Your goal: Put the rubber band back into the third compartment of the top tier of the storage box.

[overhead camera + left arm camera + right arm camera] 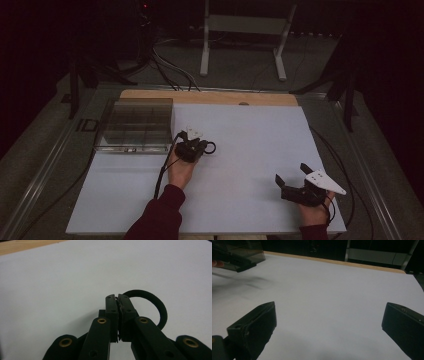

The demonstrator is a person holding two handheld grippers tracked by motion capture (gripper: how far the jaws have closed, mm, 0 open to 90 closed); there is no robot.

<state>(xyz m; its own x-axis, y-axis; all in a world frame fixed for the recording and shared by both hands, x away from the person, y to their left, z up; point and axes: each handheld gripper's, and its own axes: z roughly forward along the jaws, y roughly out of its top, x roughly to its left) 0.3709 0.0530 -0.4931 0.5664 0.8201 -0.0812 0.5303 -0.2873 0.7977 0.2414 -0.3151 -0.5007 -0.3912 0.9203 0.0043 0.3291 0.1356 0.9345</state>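
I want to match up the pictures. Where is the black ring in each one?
High view: the ring is mid-table, at the tip of the left gripper, right of the clear box.
Left gripper view: the ring curves out to the right of the shut jaws, which pinch it.
Right gripper view: I can't make it out; the far-left corner is dark and blurred.
Shared landmark: the wooden edge beyond the white mat.

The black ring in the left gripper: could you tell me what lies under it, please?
Under the black ring is the bare white board. The left gripper is shut on the ring's near side, so that part and the board beneath it are covered.
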